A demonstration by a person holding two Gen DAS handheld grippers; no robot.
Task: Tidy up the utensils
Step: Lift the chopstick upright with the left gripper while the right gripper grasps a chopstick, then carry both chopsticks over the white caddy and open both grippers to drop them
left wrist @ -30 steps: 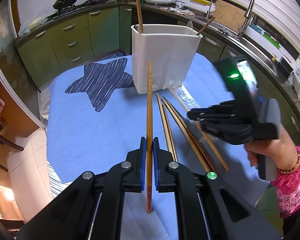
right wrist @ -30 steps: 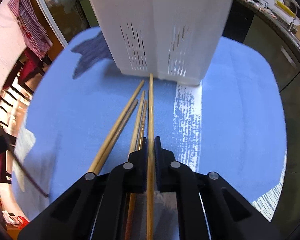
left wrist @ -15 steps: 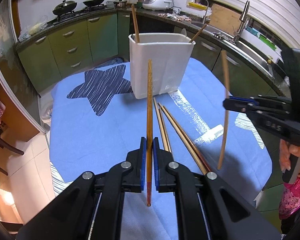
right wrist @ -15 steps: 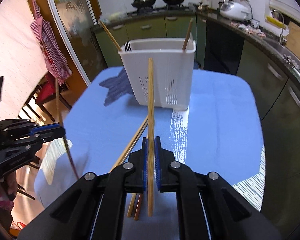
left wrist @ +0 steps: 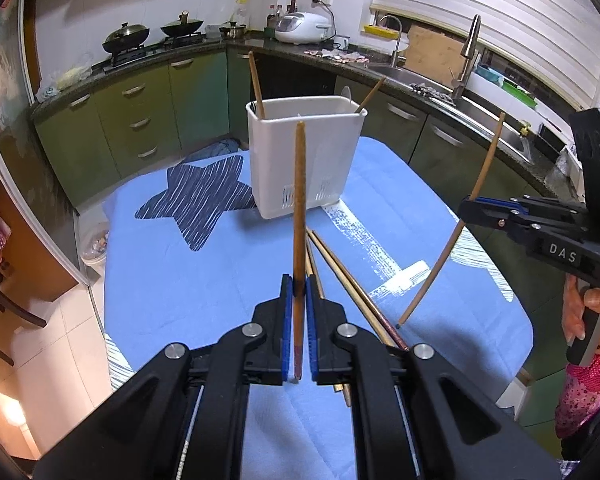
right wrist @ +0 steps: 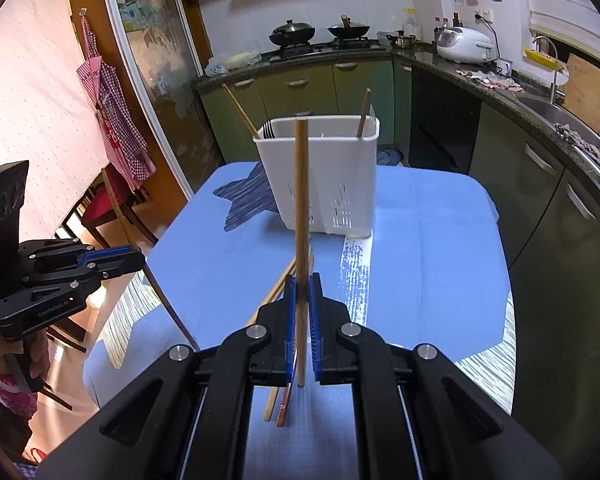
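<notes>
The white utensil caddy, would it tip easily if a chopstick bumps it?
Probably somewhat: the white utensil caddy looks tall, thin-walled plastic, so likely light. It sits on soft blue cloth, so it may slide little and rock instead.

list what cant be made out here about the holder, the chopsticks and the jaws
- Inside of the white holder: both views look at its wall, so dividers and most contents are hidden.
- Loose chopsticks on the cloth: the left gripper covers their near ends in the left wrist view, so the count is unclear.
- Dark utensil tops at the holder's rim: too small to identify in the right wrist view.
- Right gripper: jaws clamp a chopstick; contact depth hidden.
</notes>
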